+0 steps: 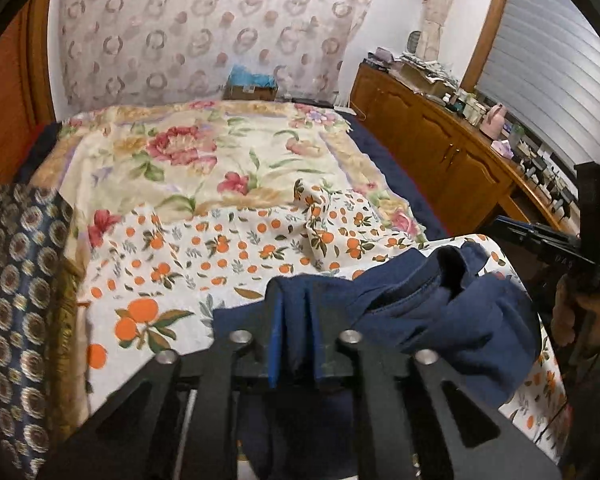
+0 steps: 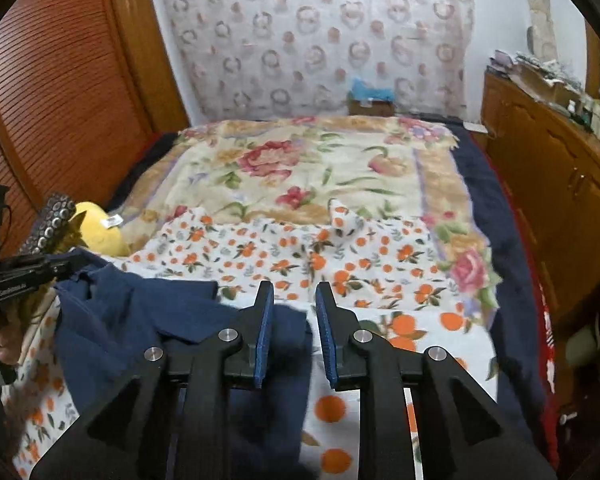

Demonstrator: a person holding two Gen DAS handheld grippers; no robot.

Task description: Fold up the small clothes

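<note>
A navy blue garment (image 1: 440,312) lies rumpled on an orange-print sheet (image 1: 220,248) at the near end of the bed. In the left wrist view my left gripper (image 1: 304,320) has its jaws apart, with folds of the navy cloth draped loosely between and over the fingers. In the right wrist view my right gripper (image 2: 292,292) is open, both blue pads bare. The garment (image 2: 140,312) lies under and to the left of it, on the sheet (image 2: 380,256). Each gripper shows in the other's view: the right gripper (image 1: 560,240) at the garment's right end, the left gripper (image 2: 40,272) at its left end.
A floral blanket (image 1: 204,152) covers the far bed. A navy and gold patterned fabric (image 1: 20,280) and a yellow soft toy (image 2: 98,228) lie at the left. A cluttered wooden cabinet (image 2: 560,184) runs along the right, and a louvred wooden door (image 2: 60,80) stands left.
</note>
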